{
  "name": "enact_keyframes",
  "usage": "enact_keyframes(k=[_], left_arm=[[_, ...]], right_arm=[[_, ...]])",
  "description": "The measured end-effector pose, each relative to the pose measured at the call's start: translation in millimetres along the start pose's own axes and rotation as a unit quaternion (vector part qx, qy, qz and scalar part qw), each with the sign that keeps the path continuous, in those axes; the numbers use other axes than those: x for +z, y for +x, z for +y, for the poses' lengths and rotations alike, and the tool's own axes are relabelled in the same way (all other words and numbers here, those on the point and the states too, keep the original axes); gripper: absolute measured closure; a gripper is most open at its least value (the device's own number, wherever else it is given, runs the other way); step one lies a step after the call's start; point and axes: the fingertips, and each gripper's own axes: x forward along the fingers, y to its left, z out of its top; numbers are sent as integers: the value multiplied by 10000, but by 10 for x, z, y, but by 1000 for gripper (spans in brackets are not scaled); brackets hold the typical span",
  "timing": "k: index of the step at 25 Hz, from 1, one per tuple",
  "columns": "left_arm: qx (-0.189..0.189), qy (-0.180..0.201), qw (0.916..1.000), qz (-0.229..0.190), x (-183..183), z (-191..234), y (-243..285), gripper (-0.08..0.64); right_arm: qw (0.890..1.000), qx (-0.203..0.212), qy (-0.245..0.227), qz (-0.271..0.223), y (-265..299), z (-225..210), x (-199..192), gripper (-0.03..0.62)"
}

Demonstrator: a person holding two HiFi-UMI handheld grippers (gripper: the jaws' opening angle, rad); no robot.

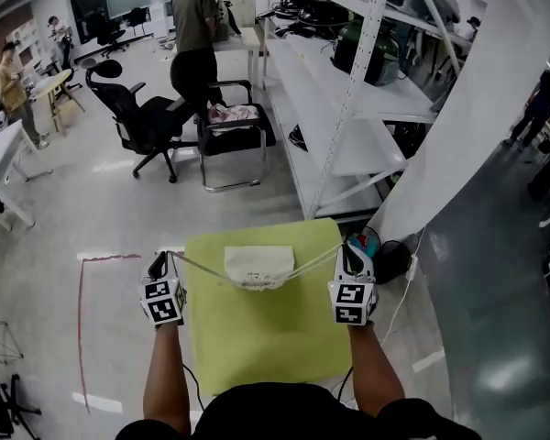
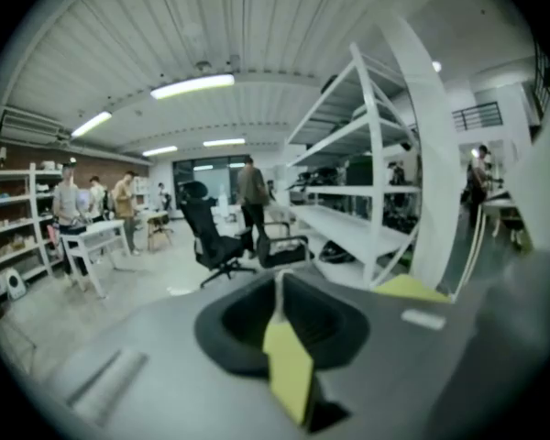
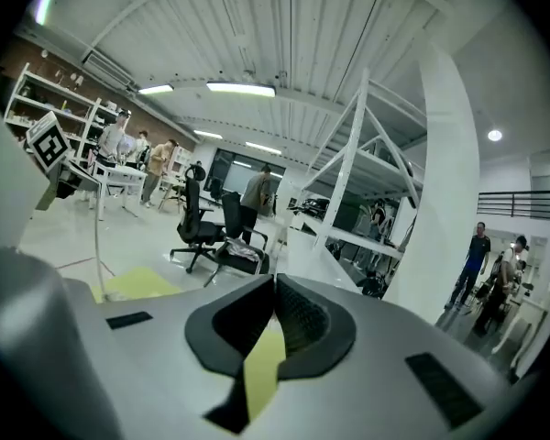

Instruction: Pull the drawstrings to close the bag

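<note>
A cream drawstring bag (image 1: 258,264) lies near the far edge of the yellow-green table (image 1: 257,342), its mouth puckered towards me. A white drawstring runs taut from each side of it. The left drawstring (image 1: 202,268) leads to my left gripper (image 1: 158,262), which is shut on it; in the left gripper view a thin white cord shows between the closed jaws (image 2: 277,287). The right drawstring (image 1: 313,261) leads to my right gripper (image 1: 352,248), whose jaws (image 3: 275,287) are closed on it. Both grippers hang at the table's side edges, level with the bag.
A white shelving rack (image 1: 348,108) stands just beyond the table. Black office chairs (image 1: 142,117) and a standing person (image 1: 194,35) are further off on the floor. Red tape (image 1: 81,328) marks the floor at left. A white cable (image 1: 403,291) hangs at the table's right.
</note>
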Motion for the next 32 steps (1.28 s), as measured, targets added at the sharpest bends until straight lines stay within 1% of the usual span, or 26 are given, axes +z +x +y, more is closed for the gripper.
enact_keyframes(k=[2,4,8,11,14,21,25,28,29,30,31,32], left_arm=[[-117,28,9997,228,-218,-75,-45,525],[-226,24,9991,368,-420,-131,-104,525],[-463,279,9957,756,-831,-258,-243,525],[-516,253,9923,1096,-1177,-323,-345,525],[-584,162,9890,1350,-1469,-405,-411,523],[-820,-77,9790,1862,-2070,-641,-489,523],[-898,-86,9742,2069,-2314,-747,-532,522],[-1009,-70,9688,2261,-2471,-845,-579,454],[-1069,-63,9668,2318,-2520,-884,-596,412],[-1153,-62,9646,2371,-2568,-928,-617,367],[-1264,-69,9618,2427,-2613,-979,-646,340],[-1392,-71,9586,2482,-2656,-1033,-684,306]], right_arm=[[9997,82,4,224,-64,106,-188,578],[9991,177,15,394,-122,221,-358,578],[9969,345,47,706,-259,400,-668,578],[9943,443,61,963,-346,471,-934,578],[9910,587,72,1202,-410,576,-1202,578],[9778,1069,112,1796,-508,964,-1814,578],[9692,1417,129,2010,-552,1177,-2079,578],[9579,1852,88,2194,-591,1373,-2249,577],[9526,2019,88,2275,-615,1438,-2307,550],[9475,2162,85,2352,-643,1492,-2361,468],[9439,2260,70,2409,-671,1532,-2410,409],[9421,2306,45,2433,-698,1556,-2444,386]])
